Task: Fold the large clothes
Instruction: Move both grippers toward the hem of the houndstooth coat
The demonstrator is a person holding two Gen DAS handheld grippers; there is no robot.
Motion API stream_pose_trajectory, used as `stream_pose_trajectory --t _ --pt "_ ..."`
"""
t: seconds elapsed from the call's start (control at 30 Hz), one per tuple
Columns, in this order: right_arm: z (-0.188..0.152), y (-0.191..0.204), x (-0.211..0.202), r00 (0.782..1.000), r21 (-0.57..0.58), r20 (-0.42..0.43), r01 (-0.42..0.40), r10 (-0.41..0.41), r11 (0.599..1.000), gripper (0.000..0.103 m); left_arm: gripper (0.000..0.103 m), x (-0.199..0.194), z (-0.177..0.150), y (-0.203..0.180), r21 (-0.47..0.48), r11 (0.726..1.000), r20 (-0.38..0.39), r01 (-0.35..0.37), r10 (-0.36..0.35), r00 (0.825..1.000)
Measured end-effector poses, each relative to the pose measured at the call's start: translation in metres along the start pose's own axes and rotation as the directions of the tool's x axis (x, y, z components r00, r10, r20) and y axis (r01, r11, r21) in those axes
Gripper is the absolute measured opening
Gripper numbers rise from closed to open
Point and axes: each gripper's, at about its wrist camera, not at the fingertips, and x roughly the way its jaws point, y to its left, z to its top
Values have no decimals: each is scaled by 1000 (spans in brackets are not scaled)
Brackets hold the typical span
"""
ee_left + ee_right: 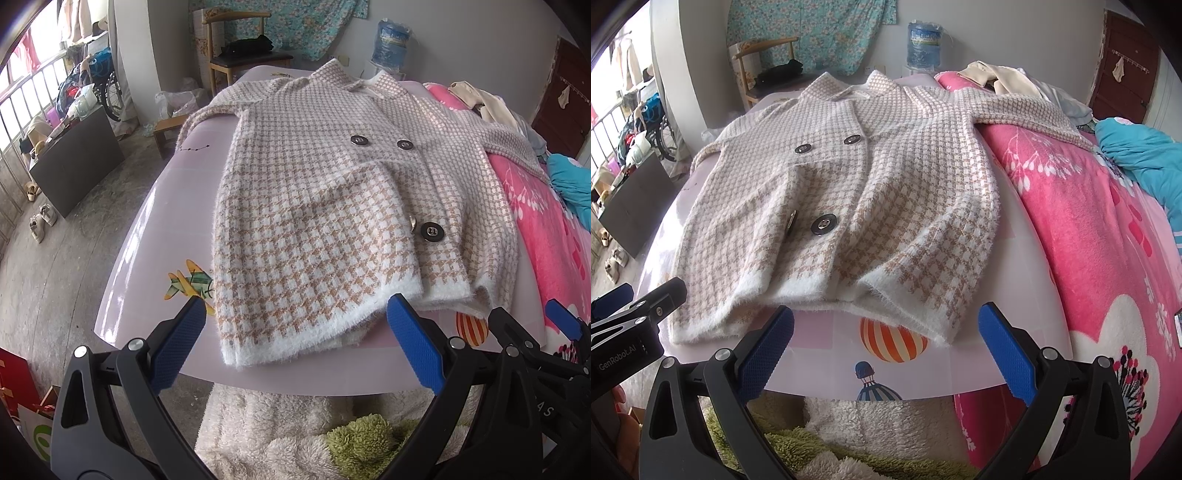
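A beige and white houndstooth knit jacket (314,192) (849,192) with dark metal buttons (430,232) lies front up on a pale pink board (155,236) (827,354). Its white fuzzy hem (306,339) (905,314) faces me; one sleeve (1027,110) stretches right over a pink blanket. My left gripper (295,317) hovers open just short of the hem's left part, nothing between its blue pads. My right gripper (886,317) is open in front of the hem's right corner. The right gripper (554,325) shows at the left view's right edge, the left one (628,314) at the right view's left edge.
A pink flowered blanket (1089,229) covers the bed on the right, with a teal cloth (1145,155) and a cream garment (997,77) on it. Fluffy white and green fabric (332,435) lies below the board's near edge. A wooden chair (240,55), water jug (923,44) and dark cabinet (74,158) stand beyond.
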Motion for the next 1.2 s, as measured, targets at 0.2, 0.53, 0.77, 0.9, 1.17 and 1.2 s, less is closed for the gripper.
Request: stream_pose_trajectory --t 0.2,0.53,0.77,0.9,1.17,1.2 --pt "1 1 -3 1000 1 12 22 -22 1000 98 95 -1 0 1 -3 1000 2 3 -3 1000" --pt "1 2 -5 999 7 23 34 -34 999 98 95 -2 1 4 -8 1000 7 6 -5 1000" --pt "6 4 -10 998 -2 44 53 -53 999 98 95 -4 6 8 -15 1000 16 9 -8 1000" --pt "9 6 -10 997 -7 51 63 -62 998 98 95 -4 7 9 -15 1000 17 9 -9 1000" --pt "18 6 -9 996 -13 55 72 -71 997 98 95 -3 12 10 -17 1000 16 11 -10 1000" --pt "18 6 -9 996 -12 55 71 -70 997 98 95 -3 13 10 -18 1000 15 11 -11 1000"
